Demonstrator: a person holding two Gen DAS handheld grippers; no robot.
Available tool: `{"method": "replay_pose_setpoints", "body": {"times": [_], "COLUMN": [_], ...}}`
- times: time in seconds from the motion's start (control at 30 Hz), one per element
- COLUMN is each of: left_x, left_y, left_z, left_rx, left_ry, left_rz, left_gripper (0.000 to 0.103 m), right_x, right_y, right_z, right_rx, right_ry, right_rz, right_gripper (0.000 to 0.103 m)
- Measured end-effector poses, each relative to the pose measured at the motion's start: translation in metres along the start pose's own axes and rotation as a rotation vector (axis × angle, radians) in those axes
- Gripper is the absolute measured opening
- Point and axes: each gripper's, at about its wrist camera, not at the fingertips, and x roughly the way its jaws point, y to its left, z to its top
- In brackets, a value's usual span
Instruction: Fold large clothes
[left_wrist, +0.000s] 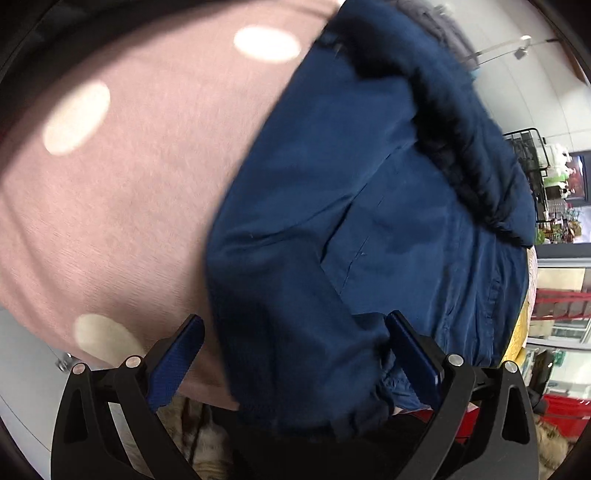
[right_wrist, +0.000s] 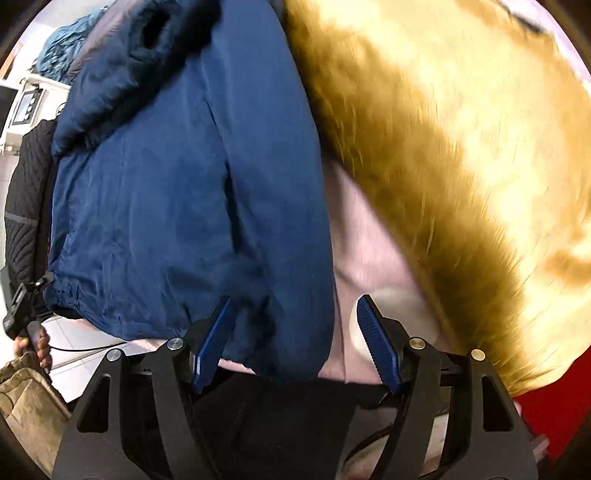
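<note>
- Left wrist view: we see our left gripper spread wide, its blue pads on either side of a gathered cuff end of the navy jacket; the pads do not press the cloth.
- The jacket lies on a pink spotted cover, with its dark fur-trimmed hood toward the far edge.
- Right wrist view: we see our right gripper also spread, with the jacket's near hem and a folded sleeve lying between its pads.
- Whether either pad touches the fabric, we cannot tell.
- To the right of the jacket a golden furry fabric lies on the pink cover, blurred.
- At the left edge of this view a black quilted garment lies beside the jacket.
</note>
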Motion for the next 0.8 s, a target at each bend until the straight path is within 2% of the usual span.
{"method": "replay_pose_setpoints", "body": {"times": [0.2,0.23,0.27,0.3,0.33,0.37,0.4,0.43,0.5,0.53,0.63,0.7,0.8], "left_x": [0.035,0.038,0.039,0.039,0.038,0.035,0.031,0.028,0.018,0.015,-0.003,-0.014,-0.019], "left_y": [-0.005,-0.008,-0.008,-0.011,-0.013,-0.015,-0.017,-0.019,-0.028,-0.032,-0.041,-0.040,-0.035], "left_z": [-0.003,-0.003,-0.004,-0.005,-0.006,-0.006,-0.006,-0.006,-0.007,-0.007,-0.011,-0.015,-0.023], "left_rx": [0.026,0.031,0.039,0.049,0.056,0.065,0.073,0.082,0.123,0.145,0.222,0.262,0.277], "left_ry": [0.103,0.103,0.095,0.087,0.084,0.078,0.068,0.065,0.055,0.052,0.046,0.048,0.065], "left_rz": [0.007,0.014,0.020,0.019,0.015,0.009,0.000,-0.010,-0.021,-0.023,-0.032,-0.035,-0.032], "left_gripper": [0.095,0.093,0.092,0.082,0.071,0.066,0.055,0.044,0.034,0.029,0.025,0.024,0.024], "right_x": [0.035,0.043,0.045,0.046,0.045,0.042,0.040,0.039,0.027,0.019,-0.002,-0.016,-0.020], "right_y": [-0.008,-0.011,-0.012,-0.012,-0.010,-0.006,-0.001,0.006,0.014,0.016,0.018,0.018,0.007], "right_z": [-0.002,0.000,0.001,0.001,0.000,-0.003,-0.004,-0.004,-0.010,-0.012,-0.018,-0.024,-0.032], "right_rx": [0.041,0.050,0.056,0.064,0.067,0.041,0.008,-0.015,-0.043,-0.045,-0.061,-0.085,-0.080], "right_ry": [0.041,0.042,0.036,0.031,0.025,0.012,0.001,0.007,0.002,-0.001,-0.015,-0.016,0.030], "right_rz": [0.061,0.059,0.071,0.080,0.074,0.061,0.072,0.083,0.107,0.137,0.189,0.189,0.197], "right_gripper": [0.069,0.069,0.073,0.078,0.079,0.077,0.057,0.045,0.026,0.025,0.020,0.017,0.016]}}
